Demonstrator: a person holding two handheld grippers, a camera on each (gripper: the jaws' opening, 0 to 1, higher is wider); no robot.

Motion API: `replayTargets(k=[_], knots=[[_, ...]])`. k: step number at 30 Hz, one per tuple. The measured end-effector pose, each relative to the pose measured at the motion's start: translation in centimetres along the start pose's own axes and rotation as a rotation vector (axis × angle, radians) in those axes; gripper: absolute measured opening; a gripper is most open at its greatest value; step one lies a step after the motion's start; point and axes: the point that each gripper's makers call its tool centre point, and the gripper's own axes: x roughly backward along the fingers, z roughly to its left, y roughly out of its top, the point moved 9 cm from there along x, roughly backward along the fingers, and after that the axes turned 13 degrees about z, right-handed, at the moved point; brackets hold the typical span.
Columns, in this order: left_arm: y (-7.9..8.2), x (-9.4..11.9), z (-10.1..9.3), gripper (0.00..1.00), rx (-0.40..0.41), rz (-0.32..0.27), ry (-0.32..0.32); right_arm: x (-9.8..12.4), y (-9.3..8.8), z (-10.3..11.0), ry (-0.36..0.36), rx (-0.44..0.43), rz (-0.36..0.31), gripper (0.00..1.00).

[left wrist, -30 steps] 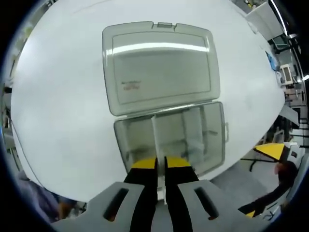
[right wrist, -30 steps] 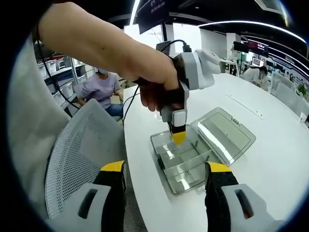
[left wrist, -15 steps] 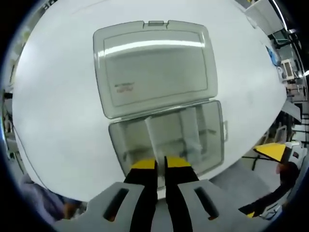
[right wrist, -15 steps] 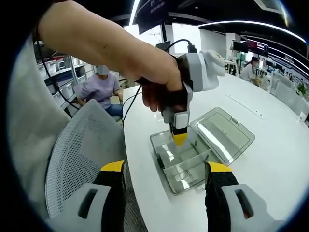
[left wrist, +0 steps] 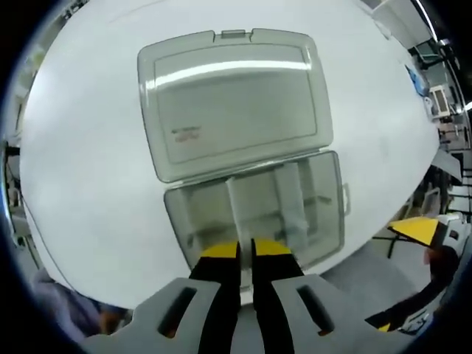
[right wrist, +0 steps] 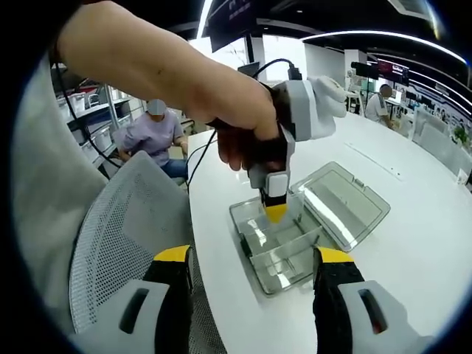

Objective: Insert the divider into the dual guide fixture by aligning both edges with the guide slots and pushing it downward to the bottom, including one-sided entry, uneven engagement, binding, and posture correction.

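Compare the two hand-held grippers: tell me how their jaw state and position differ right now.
The left hand-held gripper has its jaws nearly closed on a thin clear divider over the open box. The right hand-held gripper has its jaws wide apart, empty, held back beside the table. Both have yellow-tipped black jaws.

Right tool [right wrist: 251, 284] sits low in the view, its 2 yellow-tipped jaws spread wide with nothing between them. Ahead, a hand [right wrist: 240, 140] grips the left tool [right wrist: 274, 212], pointing it straight down into the clear compartment box [right wrist: 276, 247] on the white surface [right wrist: 413, 243]. The box's lid [right wrist: 341, 203] lies flat open beside it. A mesh chair back [right wrist: 118, 221] is near the surface's edge, and a seated person [right wrist: 156, 133] is beyond.
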Motion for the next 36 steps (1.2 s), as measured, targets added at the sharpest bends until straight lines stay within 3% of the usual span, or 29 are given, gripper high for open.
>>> replayTargets(k=[15, 36], knots=[[-0.6, 0.3, 1.0, 0.01, 0.051, -0.019, -0.029, -0.2, 0.2, 0.1, 0.004, 0.006, -0.002, 0.63], [-0.2, 0.0, 0.6, 0.01, 0.039, -0.005, -0.02, 0.2, -0.1, -0.1, -0.006, -0.004, -0.003, 0.63]])
